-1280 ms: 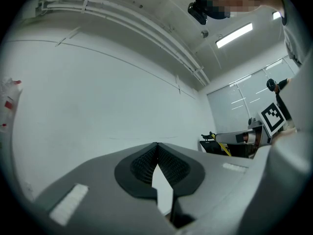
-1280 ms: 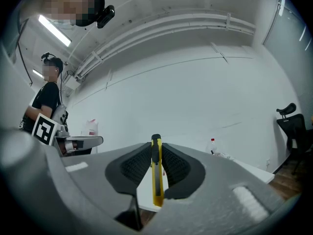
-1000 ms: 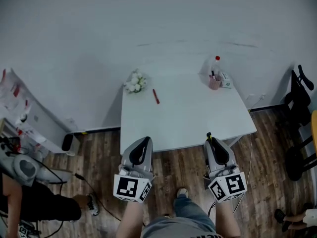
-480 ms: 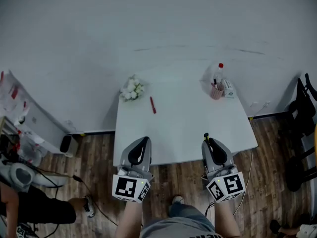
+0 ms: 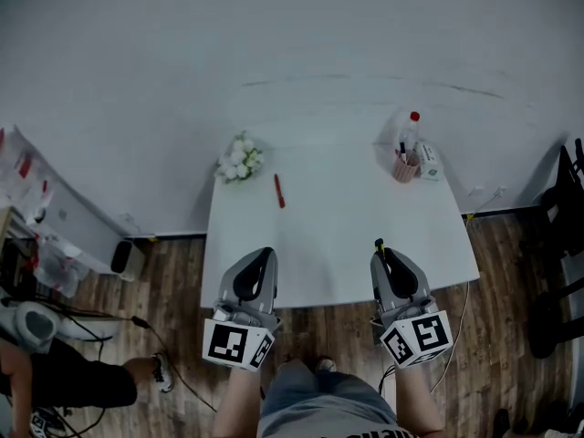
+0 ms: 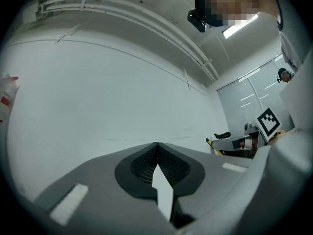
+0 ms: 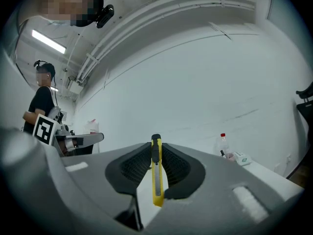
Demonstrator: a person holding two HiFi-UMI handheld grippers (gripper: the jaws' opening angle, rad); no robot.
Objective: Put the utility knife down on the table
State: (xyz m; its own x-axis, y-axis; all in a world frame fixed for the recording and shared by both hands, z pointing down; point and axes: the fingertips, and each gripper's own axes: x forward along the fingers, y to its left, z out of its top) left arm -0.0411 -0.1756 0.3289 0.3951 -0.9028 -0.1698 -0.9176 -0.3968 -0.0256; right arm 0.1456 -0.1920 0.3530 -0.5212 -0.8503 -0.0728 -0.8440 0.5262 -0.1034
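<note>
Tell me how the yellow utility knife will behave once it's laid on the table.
The utility knife looks slim, flat-sided and rigid, so it probably lies flat without rolling. Its smooth casing may slide a little on the white table. The right gripper holds it by the sides alone, so it seems light.

Bare lab-like room, white table (image 5: 338,235), wood floor (image 5: 173,272), blank wall (image 5: 292,44)

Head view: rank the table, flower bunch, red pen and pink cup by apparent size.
1. table
2. flower bunch
3. red pen and pink cup: too alike to rank; the pen looks longer, the cup wider.
</note>
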